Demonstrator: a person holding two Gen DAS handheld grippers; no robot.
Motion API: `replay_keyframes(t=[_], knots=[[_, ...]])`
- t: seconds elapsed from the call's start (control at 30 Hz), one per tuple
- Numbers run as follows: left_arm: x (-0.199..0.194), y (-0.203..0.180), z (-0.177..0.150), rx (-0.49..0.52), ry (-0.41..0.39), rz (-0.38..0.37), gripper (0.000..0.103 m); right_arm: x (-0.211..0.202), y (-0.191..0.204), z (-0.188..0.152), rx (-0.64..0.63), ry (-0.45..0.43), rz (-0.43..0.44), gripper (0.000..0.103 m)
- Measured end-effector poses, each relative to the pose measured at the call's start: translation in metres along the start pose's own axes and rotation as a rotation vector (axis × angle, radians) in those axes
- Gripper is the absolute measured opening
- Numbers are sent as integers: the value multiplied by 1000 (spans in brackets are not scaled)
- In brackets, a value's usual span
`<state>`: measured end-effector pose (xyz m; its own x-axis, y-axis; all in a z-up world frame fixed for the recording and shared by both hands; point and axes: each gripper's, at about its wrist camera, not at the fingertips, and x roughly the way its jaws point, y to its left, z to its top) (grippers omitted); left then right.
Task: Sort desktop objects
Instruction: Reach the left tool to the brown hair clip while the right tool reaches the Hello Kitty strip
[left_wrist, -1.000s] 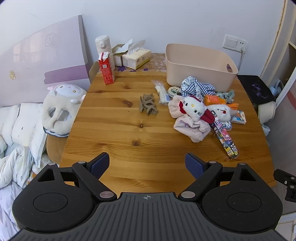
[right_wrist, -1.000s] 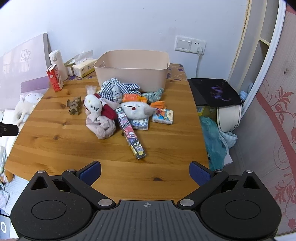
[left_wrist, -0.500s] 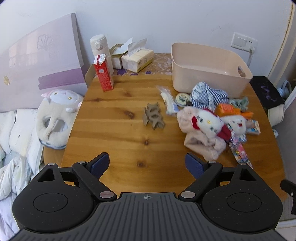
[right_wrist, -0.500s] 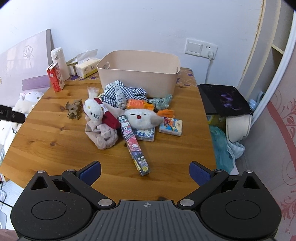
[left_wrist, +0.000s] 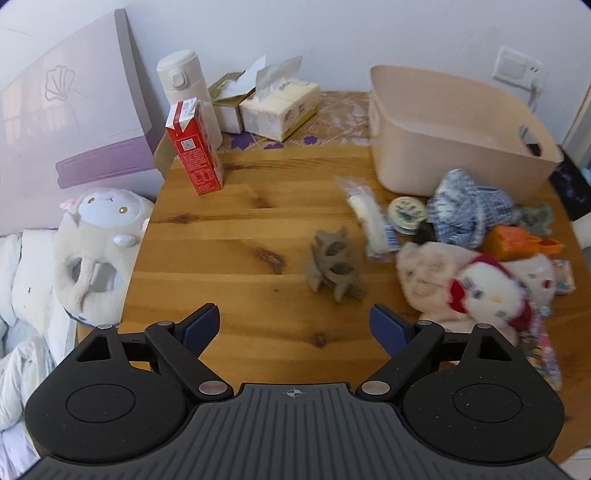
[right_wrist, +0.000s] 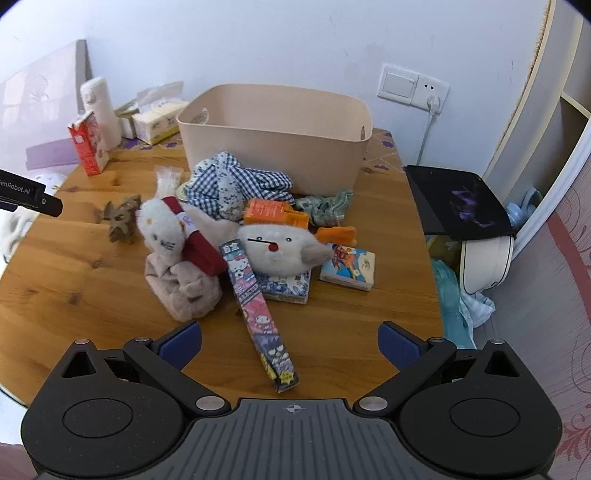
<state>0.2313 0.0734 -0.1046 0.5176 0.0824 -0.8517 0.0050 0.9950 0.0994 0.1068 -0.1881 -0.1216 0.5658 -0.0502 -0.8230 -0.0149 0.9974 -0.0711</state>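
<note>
Sorting barely begun: beige bin (right_wrist: 275, 147) apparently empty, with plush cat (right_wrist: 162, 225), white plush (right_wrist: 277, 247), checked cloth (right_wrist: 229, 184) and long printed box (right_wrist: 258, 310) heaped just before it on the tabletop (right_wrist: 74, 288). Hovering short of that bin, left hand-held gripper (left_wrist: 295, 325) and right hand-held gripper (right_wrist: 290, 338), both spread wide, pinching nothing.

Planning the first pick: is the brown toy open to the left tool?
Probably yes. The left tool is open, the brown toy lies apart just ahead, and only bare table lies between.
</note>
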Motion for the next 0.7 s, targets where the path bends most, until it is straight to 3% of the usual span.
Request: replay_keyframes(t=[0.53,0.7], knots=[[102,-11,35,72,105,-51,90,88,26,10,-84,190,-13,103],[122,-21,37,71,140,-89,90,102,22,6,-81,223,-17,97]])
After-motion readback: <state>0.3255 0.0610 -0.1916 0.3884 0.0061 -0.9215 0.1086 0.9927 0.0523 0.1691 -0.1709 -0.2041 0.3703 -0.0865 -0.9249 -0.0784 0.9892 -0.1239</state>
